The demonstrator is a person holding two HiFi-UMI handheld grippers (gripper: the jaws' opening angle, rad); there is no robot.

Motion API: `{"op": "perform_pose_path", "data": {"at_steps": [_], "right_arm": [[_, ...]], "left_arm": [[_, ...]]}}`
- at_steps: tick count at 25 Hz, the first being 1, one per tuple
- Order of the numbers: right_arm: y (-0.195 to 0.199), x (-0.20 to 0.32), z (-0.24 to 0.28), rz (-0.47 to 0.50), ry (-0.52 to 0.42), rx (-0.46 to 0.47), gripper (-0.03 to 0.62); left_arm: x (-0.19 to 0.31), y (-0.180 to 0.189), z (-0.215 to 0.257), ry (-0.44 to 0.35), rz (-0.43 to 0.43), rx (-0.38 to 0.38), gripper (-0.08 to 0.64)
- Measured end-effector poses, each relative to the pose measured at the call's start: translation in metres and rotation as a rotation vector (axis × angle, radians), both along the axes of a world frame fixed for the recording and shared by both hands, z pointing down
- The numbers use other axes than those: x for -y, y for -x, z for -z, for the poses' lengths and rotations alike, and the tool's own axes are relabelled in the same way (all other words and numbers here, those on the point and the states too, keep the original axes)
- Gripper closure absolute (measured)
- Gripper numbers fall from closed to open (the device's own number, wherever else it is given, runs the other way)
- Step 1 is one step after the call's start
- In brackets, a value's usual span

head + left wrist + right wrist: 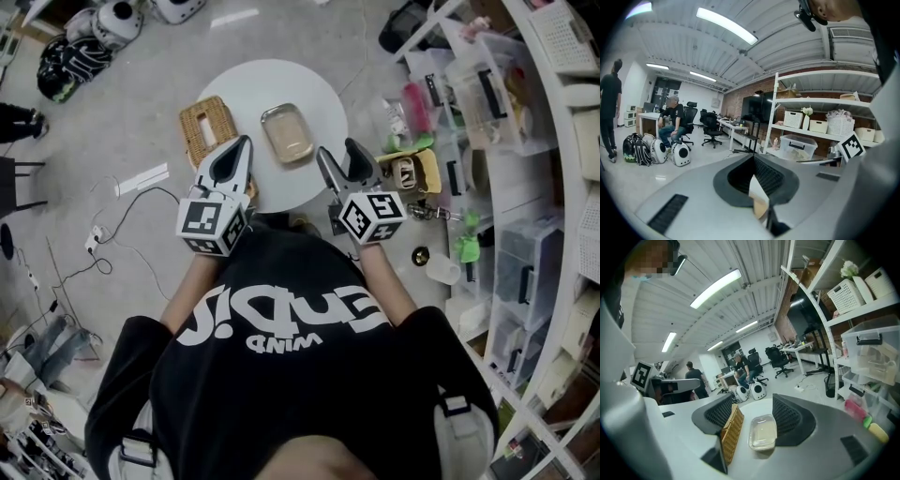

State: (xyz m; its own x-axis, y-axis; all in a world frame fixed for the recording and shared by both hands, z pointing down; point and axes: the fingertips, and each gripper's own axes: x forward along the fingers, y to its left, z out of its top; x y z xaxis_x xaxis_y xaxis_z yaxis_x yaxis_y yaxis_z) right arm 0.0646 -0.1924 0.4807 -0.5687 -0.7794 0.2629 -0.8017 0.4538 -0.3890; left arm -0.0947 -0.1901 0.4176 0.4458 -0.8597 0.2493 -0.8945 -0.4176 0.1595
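Your right claw (337, 147) stands wide, with nothing between its jaws. In the right gripper view they frame the shallow metal tray (763, 431) and the wicker basket (730, 434) beyond the tips. Your left claw (247, 141) is pinched together at the tips and empty; only a sliver of tabletop and wicker shows through.

From the head view, both claws hover over the near rim of the round white table (234, 80), the left at about 7 o'clock and the right at about 5 o'clock. The tray lies near the table's middle, at 11 o'clock from your right claw and 1 o'clock from your left, apart from both. The basket sits at the table's 9 o'clock edge, just beside your left claw's tips at their 10 o'clock and near the tray without touching it.

The tray looks thin, stiff and light, and its smooth surface will probably be slippery. I judge its raised rim the best hold, on the short end nearest you, one pad inside and one outside. The basket looks light, rough and slightly yielding, so its woven wall should grip easily.

Shelves of storage bins (487, 94) stand at 3 o'clock, and cables (122, 211) trail over the floor at 9 o'clock.
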Motion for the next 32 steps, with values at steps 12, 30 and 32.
{"op": "perform_pose_path", "data": {"at_steps": [12,30,32], "right_arm": [[0.012,0.029,-0.107,0.023,0.240,0.004,0.333],[0.023,0.052,-0.223,0.002,0.514,0.009,0.342],[0.027,0.052,-0.226,0.012,0.526,0.010,0.347]], "left_arm": [[0.006,0.000,-0.013,0.024,-0.013,0.004,0.561],[0.011,0.014,-0.029,0.083,0.018,0.020,0.561],[0.012,0.017,-0.029,0.085,0.020,0.023,0.560]]}}
